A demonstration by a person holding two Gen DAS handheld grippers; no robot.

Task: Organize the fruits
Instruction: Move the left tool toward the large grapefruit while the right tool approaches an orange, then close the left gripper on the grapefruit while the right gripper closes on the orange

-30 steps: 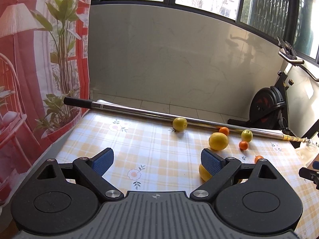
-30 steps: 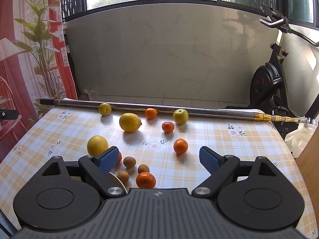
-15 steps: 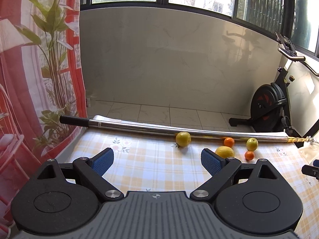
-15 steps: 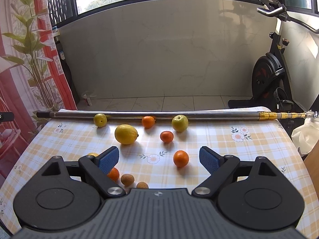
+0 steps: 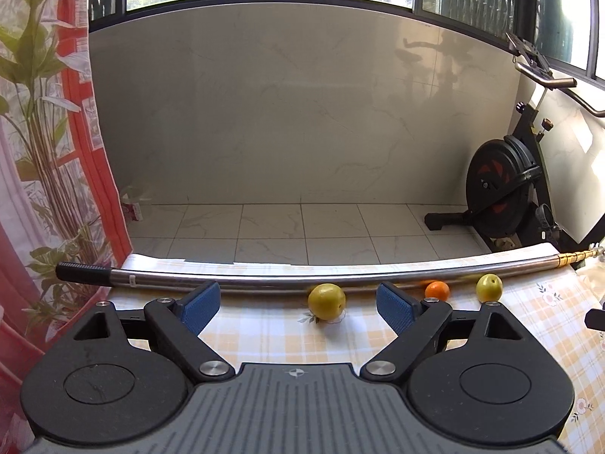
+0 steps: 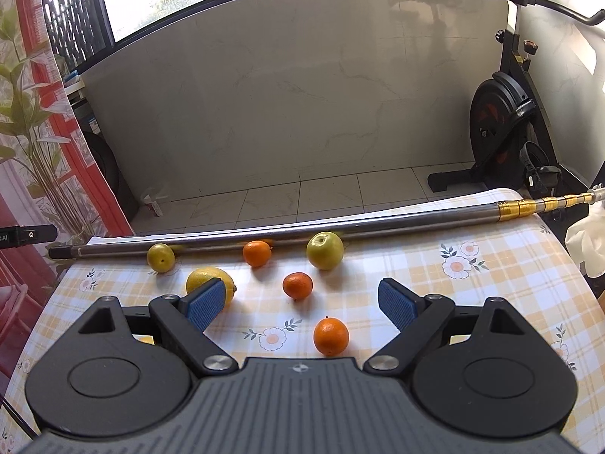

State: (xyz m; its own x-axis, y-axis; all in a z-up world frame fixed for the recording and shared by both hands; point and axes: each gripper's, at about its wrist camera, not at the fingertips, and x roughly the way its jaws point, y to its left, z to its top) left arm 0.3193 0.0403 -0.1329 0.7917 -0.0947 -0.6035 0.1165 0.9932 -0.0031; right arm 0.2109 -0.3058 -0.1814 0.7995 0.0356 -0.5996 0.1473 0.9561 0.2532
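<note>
In the left wrist view a small yellow-green fruit (image 5: 326, 301) lies on the checked tablecloth just past my left gripper (image 5: 298, 308), whose jaws are closing with nothing between the pads. A small orange (image 5: 437, 290) and a green apple (image 5: 489, 287) lie further right. In the right wrist view my right gripper (image 6: 302, 304) stands open over the table. An orange (image 6: 297, 285) lies between its fingertips and another orange (image 6: 331, 336) lies nearer. Its left finger partly hides a lemon (image 6: 206, 280). A third orange (image 6: 257, 253), the green apple (image 6: 324, 250) and the yellow-green fruit (image 6: 161, 258) sit by the pole.
A long metal pole (image 6: 287, 232) lies across the table's far edge, with the drop to the tiled floor behind it. An exercise bike (image 5: 506, 193) stands at the right. A red plant-print curtain (image 5: 41, 143) hangs on the left. A white bag (image 6: 588, 234) sits at the table's right edge.
Both grippers have moved forward towards the pole. The nearer fruits have dropped out of view below them. The left gripper's jaws have narrowed slightly; the right's are unchanged.
</note>
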